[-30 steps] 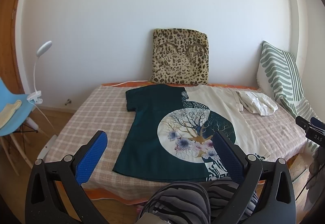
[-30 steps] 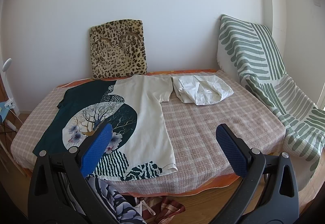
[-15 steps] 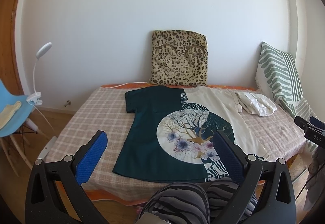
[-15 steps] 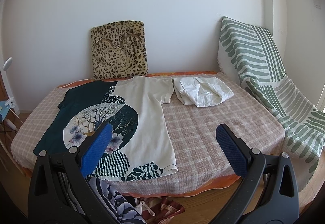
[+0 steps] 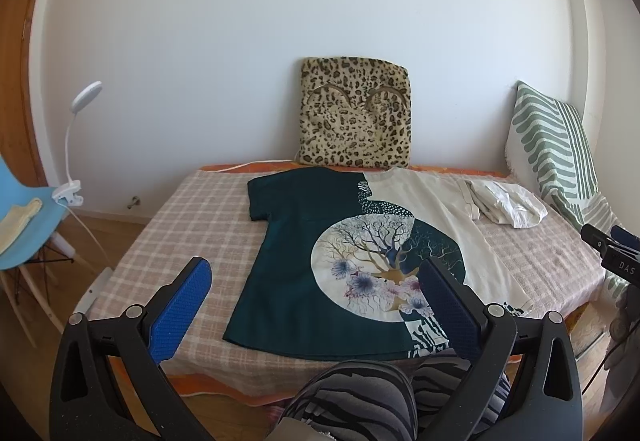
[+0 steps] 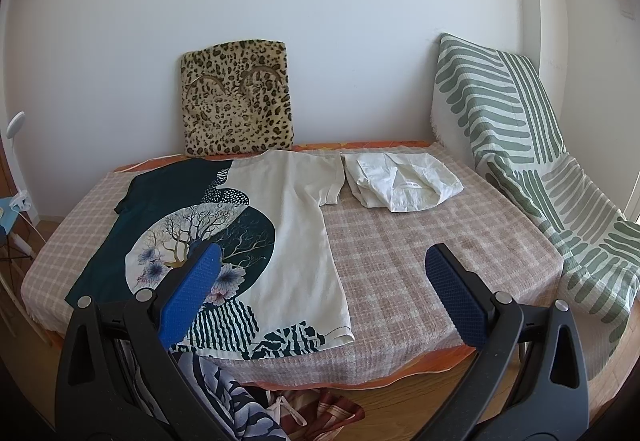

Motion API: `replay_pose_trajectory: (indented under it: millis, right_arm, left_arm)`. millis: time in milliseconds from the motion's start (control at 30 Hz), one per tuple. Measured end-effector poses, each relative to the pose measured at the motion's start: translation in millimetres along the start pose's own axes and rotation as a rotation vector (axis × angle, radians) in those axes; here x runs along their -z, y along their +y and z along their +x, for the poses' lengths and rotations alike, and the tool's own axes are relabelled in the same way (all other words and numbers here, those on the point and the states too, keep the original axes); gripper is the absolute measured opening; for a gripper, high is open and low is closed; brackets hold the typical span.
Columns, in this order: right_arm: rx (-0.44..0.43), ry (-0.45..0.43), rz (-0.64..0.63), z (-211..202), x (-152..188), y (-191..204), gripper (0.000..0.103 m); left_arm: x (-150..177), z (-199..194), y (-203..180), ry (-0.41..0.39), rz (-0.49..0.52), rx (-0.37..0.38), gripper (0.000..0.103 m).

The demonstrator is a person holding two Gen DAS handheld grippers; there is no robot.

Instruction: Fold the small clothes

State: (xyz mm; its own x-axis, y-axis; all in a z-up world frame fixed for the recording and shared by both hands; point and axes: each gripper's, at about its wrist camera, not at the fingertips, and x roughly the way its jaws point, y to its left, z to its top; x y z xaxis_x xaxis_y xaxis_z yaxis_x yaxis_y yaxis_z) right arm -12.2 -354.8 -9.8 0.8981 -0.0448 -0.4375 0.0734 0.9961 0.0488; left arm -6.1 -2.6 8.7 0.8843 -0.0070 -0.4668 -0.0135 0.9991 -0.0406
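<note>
Drift is all that has changed over the last second: both claws, the left gripper (image 5: 314, 291) and right gripper (image 6: 320, 277), still hang spread and empty, so folding hasn't begun. The printed T-shirt (image 5: 344, 261) lies flat ahead of them on the checked bedspread (image 6: 420, 241). Beyond the right claw sits a crumpled white garment (image 6: 400, 187), possibly a shirt, clear of the tee.

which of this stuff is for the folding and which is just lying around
For the folding:
- printed t-shirt, spread flat on the bed
- white garment, crumpled beside it
- left gripper and right gripper, both open

Lying about:
- leopard cushion
- green striped throw
- clip lamp
- blue chair
</note>
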Motion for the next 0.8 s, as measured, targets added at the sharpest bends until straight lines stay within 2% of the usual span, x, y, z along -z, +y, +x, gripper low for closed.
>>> replay_pose_trajectory:
  millis: [233,367,533,667,700,800]
  right_arm:
    - [-0.029,-0.013,-0.022,12.5,-14.6,14.9,0.103]
    - [-0.055,-0.028,-0.041,17.6,-27.8,23.9,0.103]
    - [-0.127,-0.035,-0.059,26.7,-50.9,37.2,0.103]
    - [-0.211,-0.032,-0.070,37.1,-67.5,52.0,0.103]
    - [-0.238,-0.025,-0.076,41.3,-72.8,56.3,0.103]
    - [-0.294,0.009,-0.089,56.8,-88.3,72.5,0.103]
  left_arm:
    - [2.1,14.1,15.8,0.023,-0.029,-0.033,0.103]
    - [4.7,23.6,31.3,0.050,-0.053,-0.007,0.103]
    - [13.0,35.7,54.5,0.069,-0.061,-0.017,0.103]
    - [26.7,54.7,79.3,0.134,-0.103,0.030,0.103]
    - [31.4,60.5,86.1,0.156,-0.119,0.043,0.102]
    - [46.8,77.0,103.5,0.218,-0.170,0.060,0.088]
